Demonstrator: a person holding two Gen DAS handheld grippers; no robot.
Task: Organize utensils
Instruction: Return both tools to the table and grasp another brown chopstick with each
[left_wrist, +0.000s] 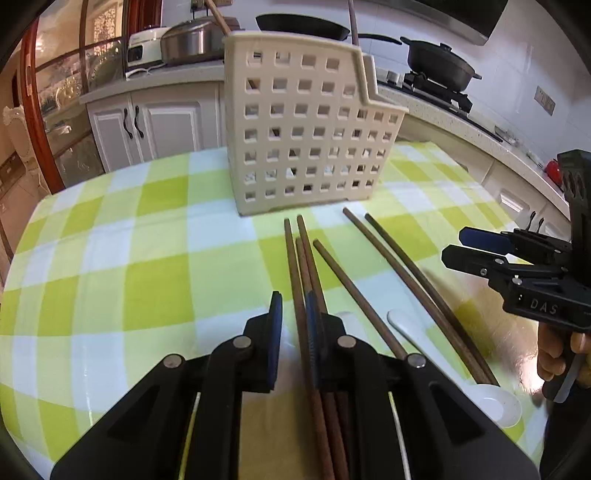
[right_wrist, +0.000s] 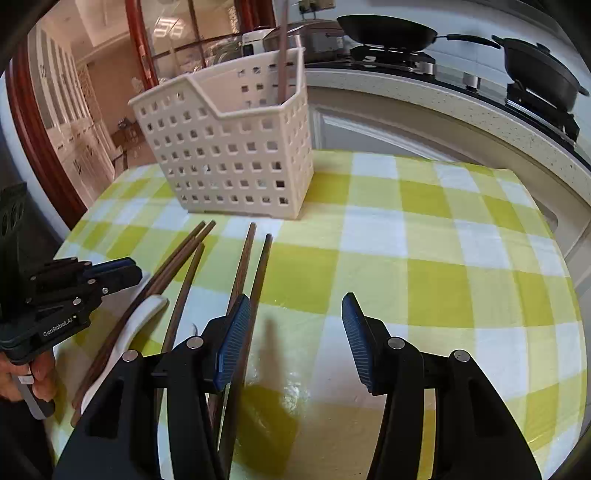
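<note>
Black jaws with blue pads make up the left gripper (left_wrist: 293, 328), which hangs low over the table (left_wrist: 110, 258). Its jaws stand only narrowly apart, with one brown chopstick (left_wrist: 295, 280) lying in the gap; the pads do not visibly press on it. Two more chopsticks lie close against the right-hand pad, and whether that pad touches them I cannot tell.

To its right hangs the right gripper (right_wrist: 297, 332), jaws spread wide and empty. In its own view the left pad sits over the rightmost pair of chopsticks (right_wrist: 258, 266), while the space between the pads shows only bare cloth. A hand (left_wrist: 557, 354) grips its handle at the edge of the left view; another hand (right_wrist: 22, 373) holds the left tool in the right view.

Six chopsticks lie on the green, yellow and white checked cloth (right_wrist: 424, 258), roughly parallel, tips pointing toward the basket. A white spoon (left_wrist: 491, 400) rests among them, its handle running between the middle chopstick and the right pair.

Beyond the tips stands the beige perforated basket (left_wrist: 303, 133), upright on the cloth, with a stepped rim, one side taller than the other. Two brown sticks (right_wrist: 283, 55) rise out of it, leaning against its walls; the rest of its inside is hidden behind the walls.

Behind the table runs a counter (left_wrist: 443, 114) with a stove bearing a black pan (right_wrist: 388, 27) and a black lidded pot (left_wrist: 441, 62), and a steel pot (left_wrist: 192, 40) further left.
</note>
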